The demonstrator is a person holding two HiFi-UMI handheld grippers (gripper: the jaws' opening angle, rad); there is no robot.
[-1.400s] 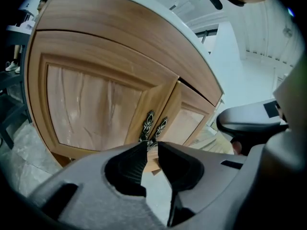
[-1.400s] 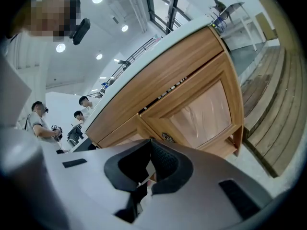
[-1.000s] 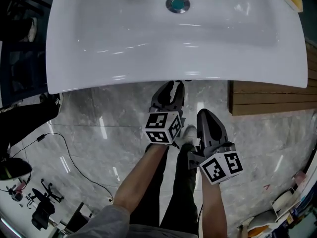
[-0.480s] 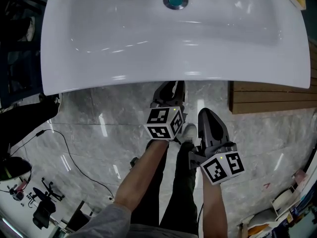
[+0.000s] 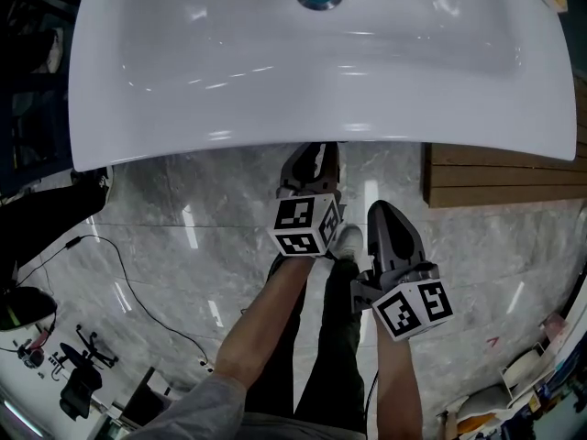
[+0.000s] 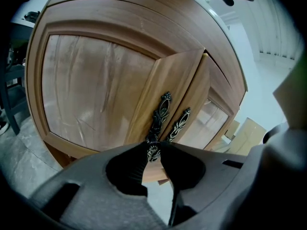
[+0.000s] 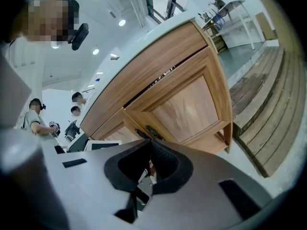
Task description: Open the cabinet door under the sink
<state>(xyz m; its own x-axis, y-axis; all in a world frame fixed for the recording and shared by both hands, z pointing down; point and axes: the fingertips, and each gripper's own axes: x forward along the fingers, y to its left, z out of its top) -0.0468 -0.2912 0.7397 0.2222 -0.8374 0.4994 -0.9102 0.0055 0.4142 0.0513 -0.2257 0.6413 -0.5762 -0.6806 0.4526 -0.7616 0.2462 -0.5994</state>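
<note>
Now the jaws of my left gripper (image 6: 153, 150) pinch the low end of the upright handle (image 6: 161, 111) on the cabinet door (image 6: 168, 90), under the sink (image 5: 275, 108) front edge. My right gripper (image 7: 150, 143), jaws shut and empty, sits farther back.

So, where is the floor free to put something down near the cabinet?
Two bare patches of floor: one left of the legs, below the sink rim; one right of the right gripper, below the deck. It is crowded under the sink front, where the left gripper is shut on the handle.
</note>
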